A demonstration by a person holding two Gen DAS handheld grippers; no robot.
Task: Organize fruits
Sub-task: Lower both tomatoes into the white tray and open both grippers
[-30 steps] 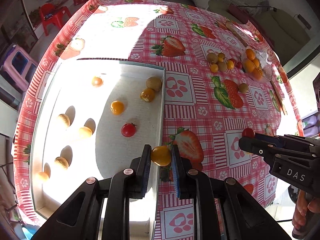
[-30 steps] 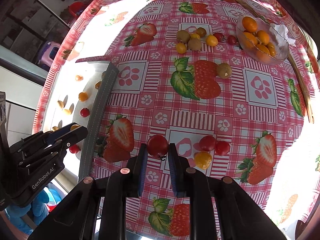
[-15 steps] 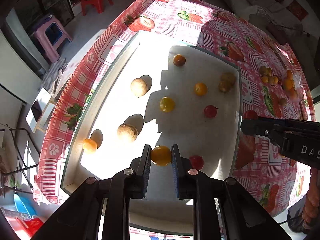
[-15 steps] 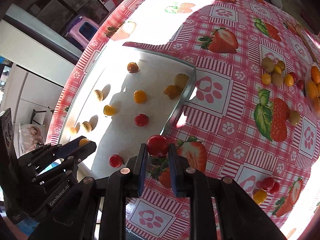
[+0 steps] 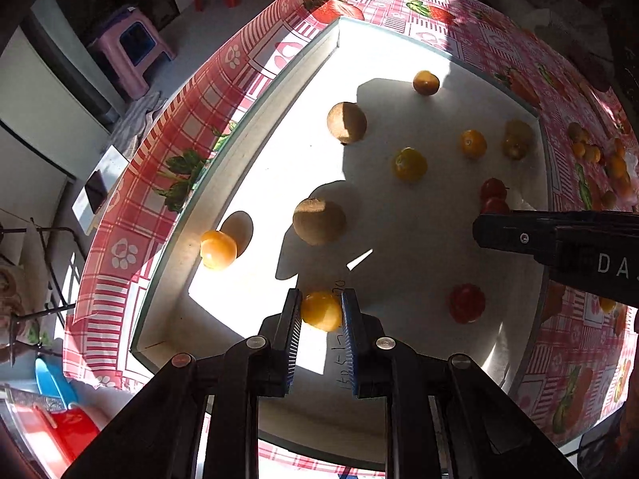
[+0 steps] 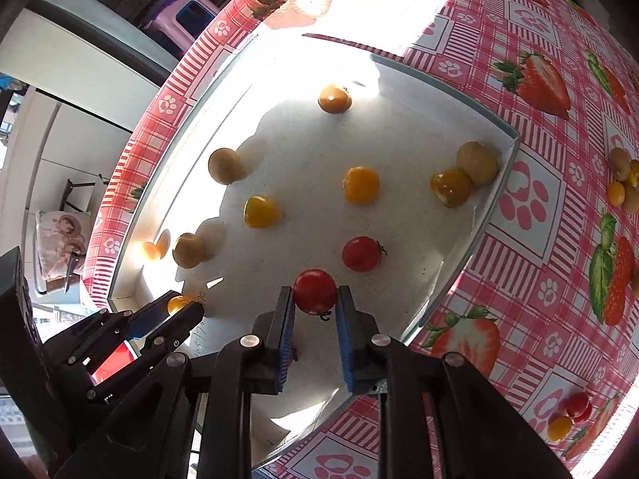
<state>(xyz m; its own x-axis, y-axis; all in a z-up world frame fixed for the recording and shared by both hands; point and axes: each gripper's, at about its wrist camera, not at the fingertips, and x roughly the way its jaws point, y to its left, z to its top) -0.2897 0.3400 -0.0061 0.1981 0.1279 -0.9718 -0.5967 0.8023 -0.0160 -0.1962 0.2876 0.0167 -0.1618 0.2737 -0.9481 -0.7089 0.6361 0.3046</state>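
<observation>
My left gripper (image 5: 319,311) is shut on a yellow tomato (image 5: 321,310) and holds it over the near end of the white tray (image 5: 255,99). My right gripper (image 6: 315,299) is shut on a red tomato (image 6: 314,290) over the tray's (image 6: 495,191) near right part. The right gripper also shows in the left wrist view (image 5: 485,225), and the left gripper in the right wrist view (image 6: 175,309). In the tray lie two kiwis (image 5: 346,122) (image 5: 318,220), several yellow and orange tomatoes (image 5: 409,164) and red tomatoes (image 5: 466,303) (image 6: 361,254).
The tray sits on a table with a pink strawberry tablecloth (image 6: 539,92). More fruits lie on the cloth at the far right (image 6: 623,183) and near right (image 6: 567,415). A purple stool (image 5: 133,52) stands on the floor beyond the table's edge.
Both grippers have moved left from over the tablecloth to over the tray and lower towards it, each still holding its tomato.
</observation>
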